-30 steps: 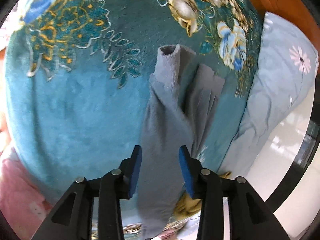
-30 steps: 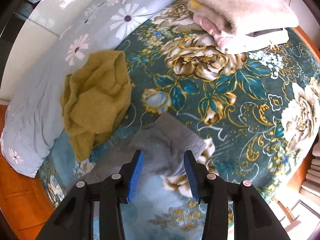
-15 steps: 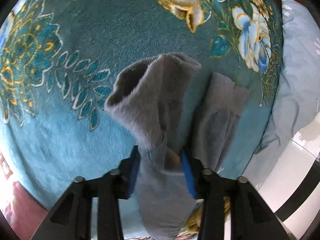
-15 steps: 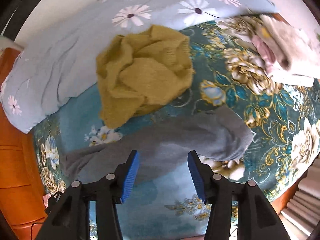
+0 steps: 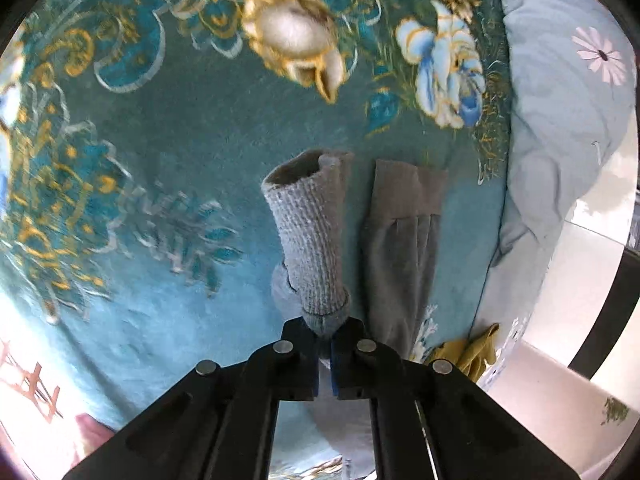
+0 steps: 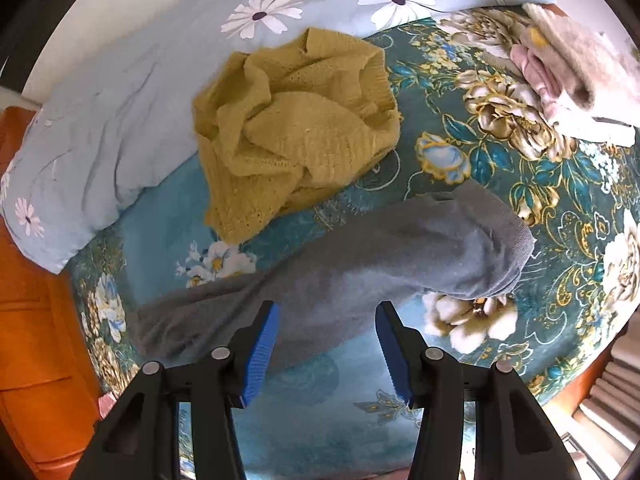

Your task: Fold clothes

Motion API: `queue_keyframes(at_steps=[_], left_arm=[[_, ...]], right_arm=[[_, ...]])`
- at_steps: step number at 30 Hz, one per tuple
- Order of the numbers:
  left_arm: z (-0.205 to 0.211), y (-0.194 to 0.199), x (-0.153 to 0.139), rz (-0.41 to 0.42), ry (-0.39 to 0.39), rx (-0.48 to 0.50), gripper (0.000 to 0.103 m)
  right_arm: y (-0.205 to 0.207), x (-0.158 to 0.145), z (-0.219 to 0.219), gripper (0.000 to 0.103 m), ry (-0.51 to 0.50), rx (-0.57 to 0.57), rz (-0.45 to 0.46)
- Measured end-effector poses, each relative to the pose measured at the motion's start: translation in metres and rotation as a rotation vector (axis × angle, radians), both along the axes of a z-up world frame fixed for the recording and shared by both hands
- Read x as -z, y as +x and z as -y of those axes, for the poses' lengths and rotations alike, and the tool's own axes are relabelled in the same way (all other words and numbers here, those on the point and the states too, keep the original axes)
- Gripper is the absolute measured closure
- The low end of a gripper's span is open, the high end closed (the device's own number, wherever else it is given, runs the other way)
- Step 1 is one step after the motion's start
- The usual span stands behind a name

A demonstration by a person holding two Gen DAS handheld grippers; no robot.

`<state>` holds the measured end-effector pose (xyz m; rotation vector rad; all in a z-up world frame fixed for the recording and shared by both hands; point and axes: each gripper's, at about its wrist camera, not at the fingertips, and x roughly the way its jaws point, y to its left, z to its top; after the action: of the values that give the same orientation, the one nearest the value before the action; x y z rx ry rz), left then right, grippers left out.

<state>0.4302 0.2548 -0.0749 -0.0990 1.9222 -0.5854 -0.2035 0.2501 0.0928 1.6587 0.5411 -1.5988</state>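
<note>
The left gripper (image 5: pixel 325 344) has its jaws closed on one leg of the grey leggings (image 6: pixel 360 272), lifted above the bed (image 6: pixel 520 380). The right gripper (image 6: pixel 326 356) hovers, jaws wide. Next, I think: bring this leg onto the other leg (image 5: pixel 404 240).

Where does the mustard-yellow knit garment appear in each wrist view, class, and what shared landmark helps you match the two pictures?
Left wrist: only a corner of the yellow knit garment shows, lower right.
Right wrist: the yellow knit garment lies crumpled, upper centre.
Shared landmark: the daisy-print pillow beside it.
</note>
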Motion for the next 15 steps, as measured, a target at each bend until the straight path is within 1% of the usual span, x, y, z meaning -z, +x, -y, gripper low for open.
queue_keyframes(at_steps=[4, 8, 11, 15], left_arm=[[-0.024, 0.006, 0.001, -0.005, 0.032, -0.024, 0.1], [-0.045, 0.011, 0.003, -0.01, 0.061, -0.05, 0.1], [-0.047, 0.01, -0.006, 0.005, 0.082, -0.043, 0.1], [-0.029, 0.004, -0.017, 0.053, 0.105, -0.002, 0.1]], right_arm=[[-0.017, 0.013, -0.006, 0.049, -0.024, 0.081, 0.039], [-0.035, 0.033, -0.013, 0.049, -0.008, 0.152, 0.072], [-0.055, 0.055, -0.019, 0.049, 0.011, 0.232, 0.117], [-0.075, 0.083, -0.015, 0.049, 0.033, 0.31, 0.161]])
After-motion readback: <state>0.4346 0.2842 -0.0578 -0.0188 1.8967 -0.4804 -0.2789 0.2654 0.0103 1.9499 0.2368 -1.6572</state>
